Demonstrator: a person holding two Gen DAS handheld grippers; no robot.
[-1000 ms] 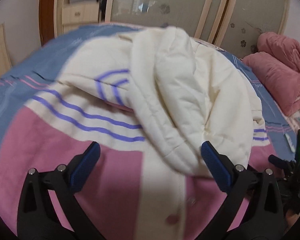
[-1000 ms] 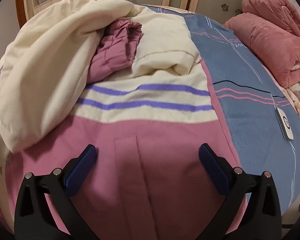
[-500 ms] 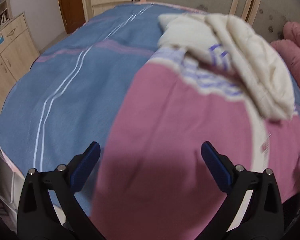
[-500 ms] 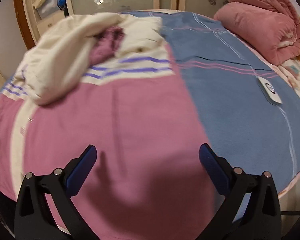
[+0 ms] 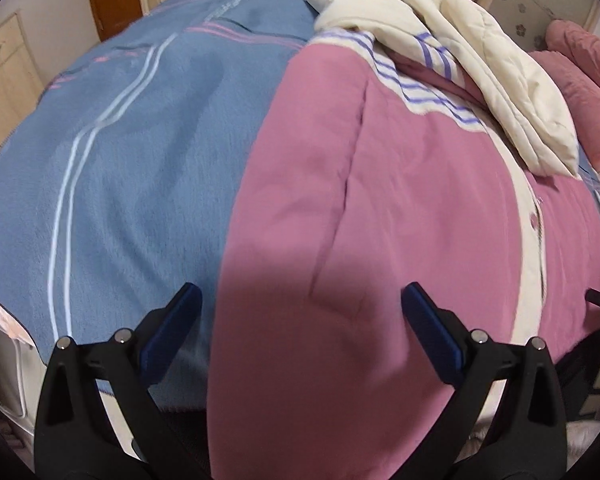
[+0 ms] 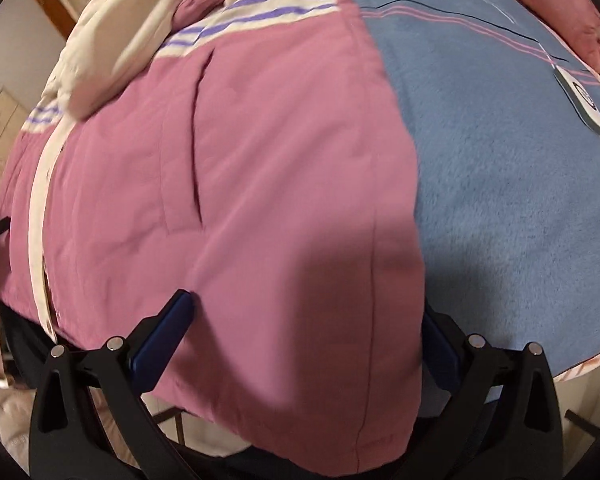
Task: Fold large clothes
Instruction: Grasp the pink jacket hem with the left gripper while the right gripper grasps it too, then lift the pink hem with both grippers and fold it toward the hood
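A large pink jacket [image 5: 380, 200] lies spread over the blue blanket [image 5: 120, 160] that covers the bed, its lower hem hanging off the bed's near edge. Its upper part, at the far end from the hem, is cream with purple stripes, and a cream quilted hood or lining [image 5: 512, 92] is bunched on top of that part (a crumpled pink sleeve shows beside it in the right wrist view). A cream button placket [image 6: 40, 216] runs down the front of the jacket toward the hem. The left gripper [image 5: 300, 328] hangs over the jacket's hem with its jaws wide apart and nothing between them, one blue pad above the blanket just beside the jacket's edge. The right gripper [image 6: 306, 332] is low at the hem near the jacket's other side seam; its jaws stand apart, and the hem cloth drapes over the gap between them, hiding most of one pad. A rolled pink quilt [image 5: 580, 80] sits beyond the jacket at the bed's far side, and a small white tag [image 6: 580, 104] lies on the blanket well apart from the jacket.
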